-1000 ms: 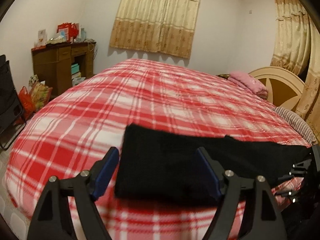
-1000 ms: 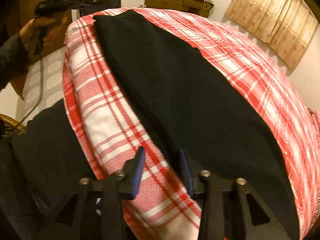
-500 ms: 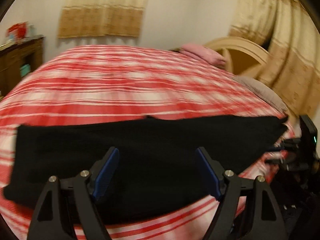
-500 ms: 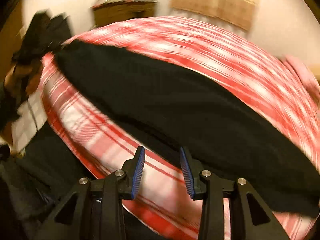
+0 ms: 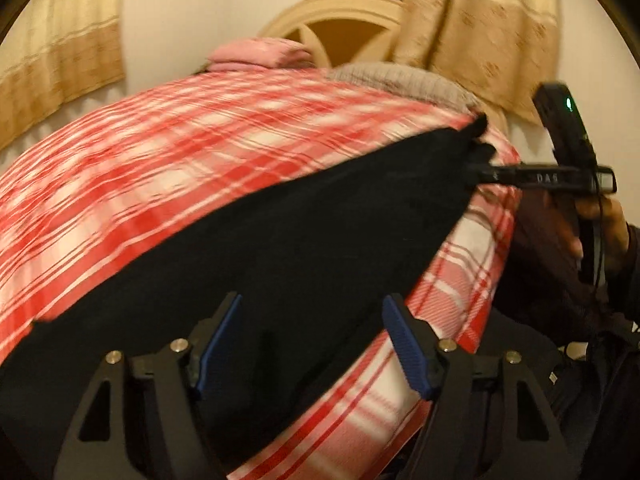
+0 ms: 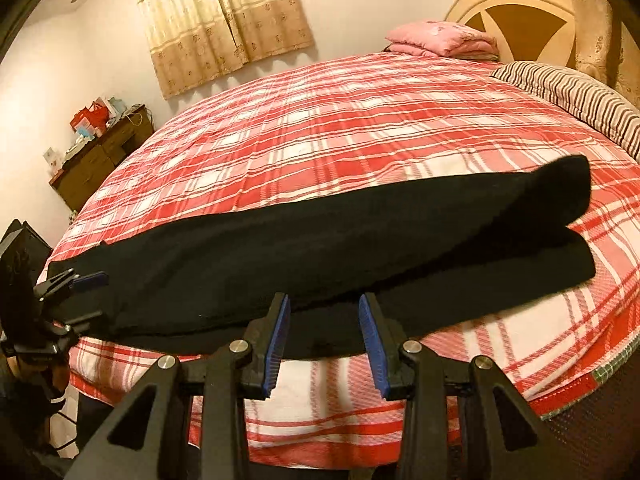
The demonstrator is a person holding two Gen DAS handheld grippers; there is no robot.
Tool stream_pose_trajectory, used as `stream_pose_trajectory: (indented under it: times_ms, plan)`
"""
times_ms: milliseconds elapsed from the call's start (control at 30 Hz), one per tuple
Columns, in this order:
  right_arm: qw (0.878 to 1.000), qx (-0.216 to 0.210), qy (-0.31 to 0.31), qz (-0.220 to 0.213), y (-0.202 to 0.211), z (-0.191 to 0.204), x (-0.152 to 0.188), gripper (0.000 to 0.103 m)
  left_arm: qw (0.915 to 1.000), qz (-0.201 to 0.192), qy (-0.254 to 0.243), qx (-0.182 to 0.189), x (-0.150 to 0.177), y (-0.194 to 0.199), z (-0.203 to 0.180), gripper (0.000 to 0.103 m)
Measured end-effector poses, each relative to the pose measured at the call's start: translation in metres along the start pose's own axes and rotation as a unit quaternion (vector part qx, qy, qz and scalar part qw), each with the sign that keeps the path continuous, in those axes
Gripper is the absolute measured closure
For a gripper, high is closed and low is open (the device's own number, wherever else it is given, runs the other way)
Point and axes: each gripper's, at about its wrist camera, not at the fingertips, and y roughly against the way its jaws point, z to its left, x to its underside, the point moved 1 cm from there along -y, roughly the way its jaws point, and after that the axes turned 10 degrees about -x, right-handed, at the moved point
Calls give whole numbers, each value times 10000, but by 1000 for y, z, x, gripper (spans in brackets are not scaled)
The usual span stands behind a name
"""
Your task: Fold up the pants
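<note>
Your black pants (image 6: 320, 256) lie folded lengthwise near the bed's (image 6: 320, 132) front edge. Your left gripper (image 5: 316, 340) has its jaws apart and closing over the cloth without pinching it. Your right gripper (image 6: 324, 340) has its jaws apart at the pants' edge, seemingly holding nothing. The right gripper's body reads "DAS".

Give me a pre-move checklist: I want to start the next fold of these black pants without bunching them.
1. Pants stretched out on the plaid bedcover: ok.
2. Layers aligned at the right-hand end in the right wrist view: not ok, the upper end sits offset from the lower.
3. Left gripper gripping cloth: not ok, jaws closing over the pants, pads not yet pressing.
4. Right gripper gripping cloth: not ok, open at the near edge.
5. Room beyond the pants: ok, pink pillow and striped pillow lie far off.
6. Creases: cannot tell, fabric too dark.
</note>
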Motion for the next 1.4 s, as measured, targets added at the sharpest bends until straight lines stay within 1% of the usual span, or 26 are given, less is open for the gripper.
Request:
stream_pose_trajectory:
  times_ms: [33, 133, 167, 233, 400, 533, 600, 667, 700, 733, 767, 833, 867, 1000, 1133, 1233, 1267, 1300, 1367, 1400]
  plan:
    - [10000, -15, -27, -17, 2, -3, 2, 65, 9999, 48, -87, 28, -3, -5, -3, 30]
    - [9999, 12, -107, -84, 5, -10, 5, 65, 9988, 321, -356, 105, -5, -26, -15, 46]
    - [9999, 25, -120, -102, 7, -13, 5, 65, 9981, 447, -415, 114, -4, -33, -18, 49]
    - [9997, 51, -171, -164, 12, -19, 7, 65, 9972, 536, -515, 55, -2, -40, -19, 50]
    - [9989, 110, -375, -263, 16, -35, 4, 65, 9958, 536, -740, 46, -3, -37, -25, 50]
    - [9983, 122, -464, -346, 17, -42, 2, 65, 9946, 524, -894, -44, -2, -39, -30, 50]
    - [9980, 122, -500, -378, 17, -44, -2, 65, 9949, 510, -868, -68, -1, -38, -29, 53]
    - [9972, 178, -566, -454, 23, -50, -6, 65, 9953, 506, -815, -105, -4, -41, -28, 61]
    - [9964, 213, -640, -509, 27, -55, -9, 65, 9958, 508, -750, -96, -4, -40, -26, 64]
    - [9955, 237, -729, -559, 31, -60, -12, 65, 9963, 507, -693, -86, -6, -41, -23, 71]
    - [9941, 255, -852, -617, 36, -68, -15, 65, 9969, 518, -599, -32, -7, -39, -20, 80]
    - [9911, 283, -1086, -719, 45, -82, -22, 65, 9971, 569, -483, 150, -7, -39, -17, 86]
    - [9894, 302, -1192, -769, 48, -89, -25, 65, 9970, 576, -471, 192, -7, -40, -17, 86]
    - [9835, 323, -1593, -789, 49, -111, -38, 65, 9969, 528, -566, 133, -4, -41, -24, 86]
    - [9755, 92, -2055, -779, 45, -125, -43, 65, 9969, 500, -584, 181, -4, -39, -23, 88]
    - [9635, -167, -2519, -891, 46, -136, -40, 65, 9970, 494, -528, 271, -3, -40, -20, 88]
    - [9593, -211, -2647, -966, 49, -140, -38, 65, 9971, 497, -500, 303, -3, -39, -18, 88]
    - [9582, -174, -2687, -967, 50, -143, -36, 65, 9971, 491, -485, 327, -2, -38, -18, 88]
    - [9598, -73, -2644, -939, 52, -145, -32, 82, 9971, 468, -476, 377, -1, -38, -17, 88]
    - [9607, -43, -2616, -930, 53, -146, -31, 92, 9970, 461, -479, 405, -1, -39, -16, 88]
